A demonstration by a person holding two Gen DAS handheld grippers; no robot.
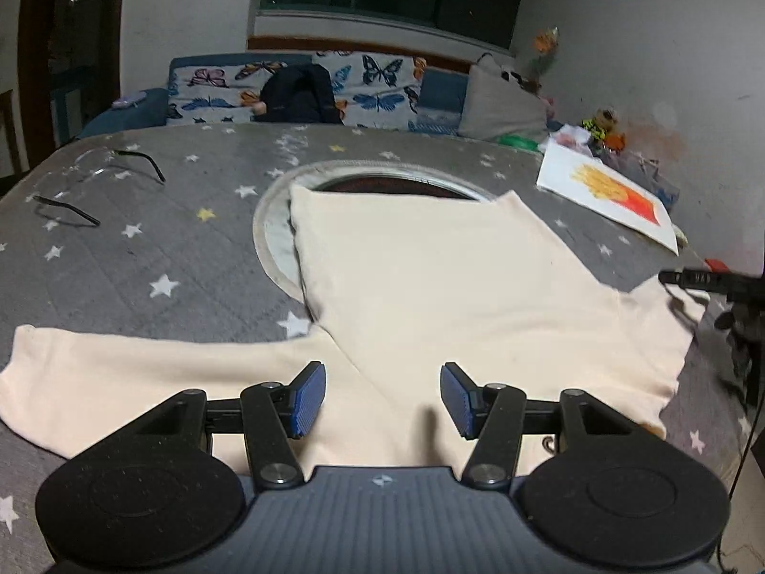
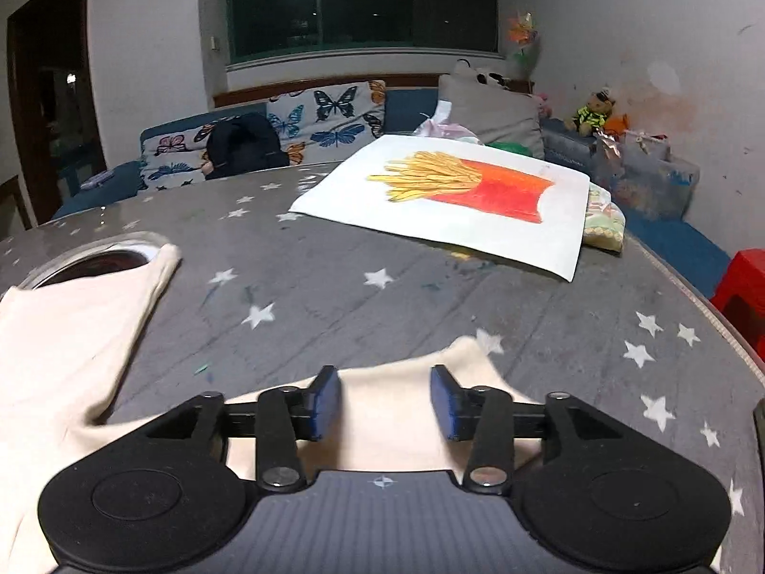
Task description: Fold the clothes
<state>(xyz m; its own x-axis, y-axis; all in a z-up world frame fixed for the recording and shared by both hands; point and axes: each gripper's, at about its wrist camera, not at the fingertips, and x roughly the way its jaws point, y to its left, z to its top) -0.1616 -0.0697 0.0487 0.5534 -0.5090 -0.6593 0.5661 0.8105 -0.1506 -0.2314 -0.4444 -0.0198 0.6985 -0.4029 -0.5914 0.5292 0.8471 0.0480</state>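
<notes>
Currently the cream cotton T-shirt (image 1: 430,277) lies flat on the grey star-print tablecloth (image 1: 143,248), sleeves spread for folding. Left gripper (image 1: 382,399) hovers half-open over the collar end; right gripper (image 2: 385,404), parted and empty, straddles one sleeve (image 2: 392,382).

A grey star cloth (image 2: 430,287) covers the worktop. A drawing of fries (image 2: 459,186) lies far on the right. Glasses (image 1: 114,162) lie far left. Behind is a butterfly sofa (image 2: 330,115) with a dark bag (image 2: 244,143). A red stool (image 2: 746,287) stands right.
</notes>
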